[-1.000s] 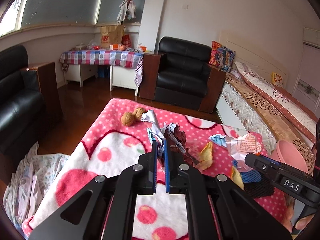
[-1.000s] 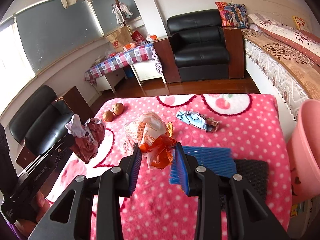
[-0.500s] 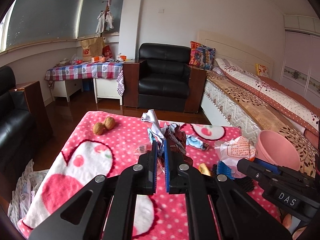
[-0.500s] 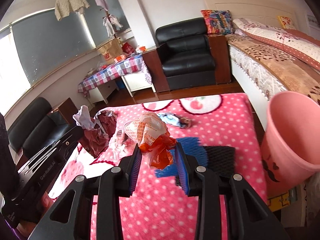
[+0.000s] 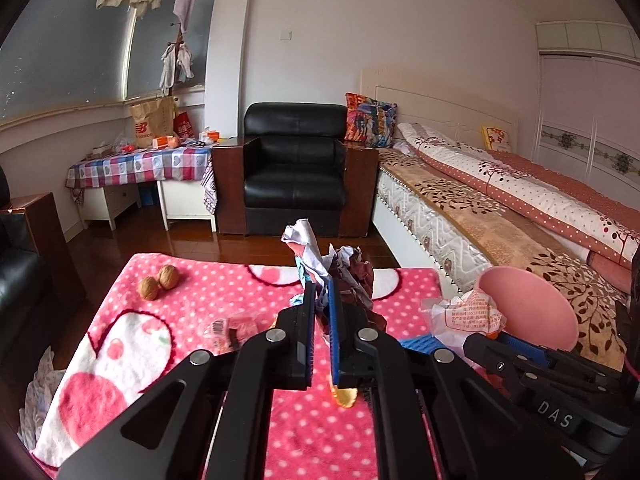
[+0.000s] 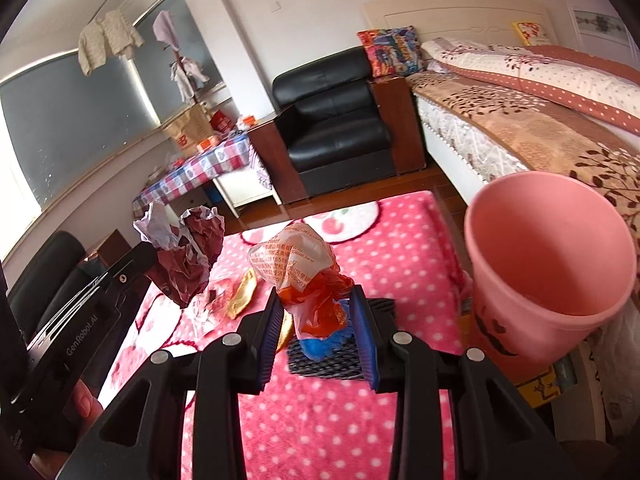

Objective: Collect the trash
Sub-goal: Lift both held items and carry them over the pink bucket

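Two trash wads held, both lifted off the table: crumpled dark-red and white paper (image 5: 352, 276) pinched in the left tongs (image 5: 321, 308), jaws nearly together on it, wad sticking up past the tips; orange-and-white plastic bag (image 6: 304, 276) clamped between the pads of the right tongs (image 6: 318, 320), bag bulging above them. One pink bin (image 6: 548, 256) just right of the right tongs, mouth tilted toward the camera, beside the table edge. Left on the pink polka-dot blanket (image 6: 400, 248) over the table: two walnuts (image 5: 158, 282) touching each other, one gold wrapper (image 6: 242, 294), one clear wrapper (image 5: 228, 326), one blue foam net (image 6: 320, 346) on one black mesh piece (image 6: 332, 364). Versus one second ago: both tongs swung right, bin now large in right view, walnuts further left, grips unchanged. One black armchair (image 5: 296, 168), one bed (image 5: 500, 208) behind
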{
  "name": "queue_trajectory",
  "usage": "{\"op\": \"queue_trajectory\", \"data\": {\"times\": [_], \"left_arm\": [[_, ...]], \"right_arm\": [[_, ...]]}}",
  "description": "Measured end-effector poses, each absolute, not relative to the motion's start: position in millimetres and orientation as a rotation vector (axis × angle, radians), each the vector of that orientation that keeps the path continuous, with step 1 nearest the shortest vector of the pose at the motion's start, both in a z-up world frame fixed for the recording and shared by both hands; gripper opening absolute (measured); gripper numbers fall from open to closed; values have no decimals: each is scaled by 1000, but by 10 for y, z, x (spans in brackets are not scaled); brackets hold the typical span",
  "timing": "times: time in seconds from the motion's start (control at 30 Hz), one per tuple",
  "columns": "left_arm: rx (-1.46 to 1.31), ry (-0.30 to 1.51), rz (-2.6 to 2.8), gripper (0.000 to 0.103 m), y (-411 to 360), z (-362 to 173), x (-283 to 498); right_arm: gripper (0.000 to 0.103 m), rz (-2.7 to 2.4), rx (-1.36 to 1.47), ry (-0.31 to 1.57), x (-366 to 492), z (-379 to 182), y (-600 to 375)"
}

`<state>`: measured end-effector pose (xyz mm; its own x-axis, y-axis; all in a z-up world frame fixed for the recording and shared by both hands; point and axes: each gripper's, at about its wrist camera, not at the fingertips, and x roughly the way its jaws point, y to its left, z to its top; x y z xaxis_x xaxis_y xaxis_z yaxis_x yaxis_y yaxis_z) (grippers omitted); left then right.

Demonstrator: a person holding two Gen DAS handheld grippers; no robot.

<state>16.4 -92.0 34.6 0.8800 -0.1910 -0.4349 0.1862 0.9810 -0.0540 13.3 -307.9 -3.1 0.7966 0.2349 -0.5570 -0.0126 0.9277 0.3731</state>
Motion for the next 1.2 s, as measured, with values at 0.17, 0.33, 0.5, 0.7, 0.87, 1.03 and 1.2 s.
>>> {"op": "queue_trajectory", "data": {"times": [0.17, 0.33, 0.5, 0.7, 0.87, 1.03, 1.2], "left_arm": [[8, 441, -227, 5, -1109, 365, 170], [19, 434, -265, 5, -1293, 364, 170], [29, 423, -316, 5, -1518, 364, 166], [42, 416, -383, 5, -1848, 351, 170], [65, 411, -433, 5, -2137, 326, 183], [83, 425, -486, 5, -2423, 248, 200], [112, 441, -541, 5, -2715, 141, 215]], "right_arm": [[34, 97, 395, 623, 86, -21, -3271], [34, 52, 419, 604, 54, -10, -3505], [34, 1, 433, 582, 13, 0, -3741], [34, -70, 454, 560, -37, -6, -4076], [34, -126, 496, 544, -81, -62, -4394], [34, -169, 516, 545, -104, -150, -4666], [34, -201, 532, 546, -124, -242, -4834]]}}
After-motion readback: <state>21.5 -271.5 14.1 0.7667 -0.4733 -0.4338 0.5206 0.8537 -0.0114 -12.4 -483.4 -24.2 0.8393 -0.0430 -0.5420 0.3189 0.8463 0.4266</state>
